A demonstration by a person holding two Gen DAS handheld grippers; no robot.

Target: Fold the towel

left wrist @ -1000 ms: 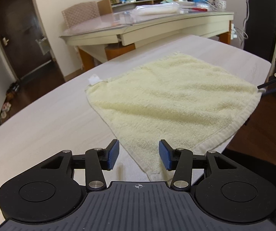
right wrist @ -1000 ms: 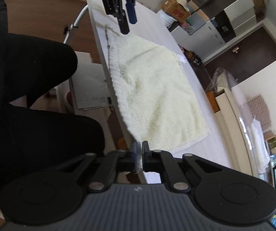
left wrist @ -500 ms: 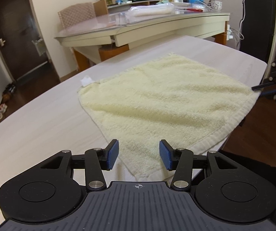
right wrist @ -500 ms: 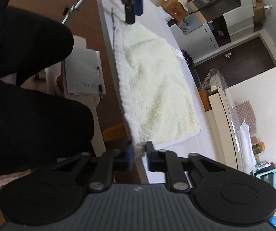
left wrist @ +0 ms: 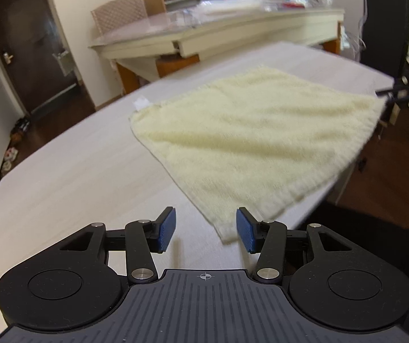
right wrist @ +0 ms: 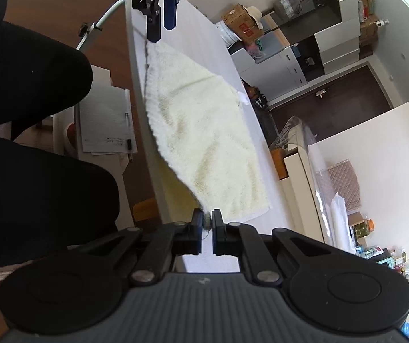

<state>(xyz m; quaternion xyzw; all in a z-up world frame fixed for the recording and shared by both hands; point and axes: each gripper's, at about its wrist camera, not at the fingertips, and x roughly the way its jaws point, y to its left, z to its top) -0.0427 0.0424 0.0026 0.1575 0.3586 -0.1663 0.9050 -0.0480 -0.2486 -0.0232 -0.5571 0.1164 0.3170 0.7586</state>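
The fingers of the left gripper point(left wrist: 206, 230) stand apart, with their blue pads point(left wrist: 166, 230) on each side of the near corner of the towel point(left wrist: 250, 140); the pads do not press on the cloth, and the corner lies flat on the table point(left wrist: 70, 177) between them. The fingers of the right gripper point(right wrist: 207, 223) are closed tight on another corner of the towel, and a small tuft of cloth shows between the black tips.

In the left wrist view the table edge runs from 5 o'clock up to 2 o'clock, and the towel's right border lies along it, partly over it. To 9 o'clock and 10 o'clock the tabletop is bare and wide. Beyond the far edge, at 12 o'clock, stands a second long table point(left wrist: 218, 37) with many small things on it, apart from this one. At 3 o'clock the right gripper is seen dark at the towel's corner.

In the right wrist view the person's dark-clothed legs point(right wrist: 33, 143) fill the side from 7 o'clock to 10 o'clock, just beside the table edge. A sheet of paper with a pen point(right wrist: 104, 123) lies lower, between the legs and the table.

The towel is pale yellow, thick and fluffy, with a ribbed border and a small white label point(left wrist: 141, 103) at its far left corner. It lies spread in one layer, and the corner in the right gripper is lifted a little from the table edge.
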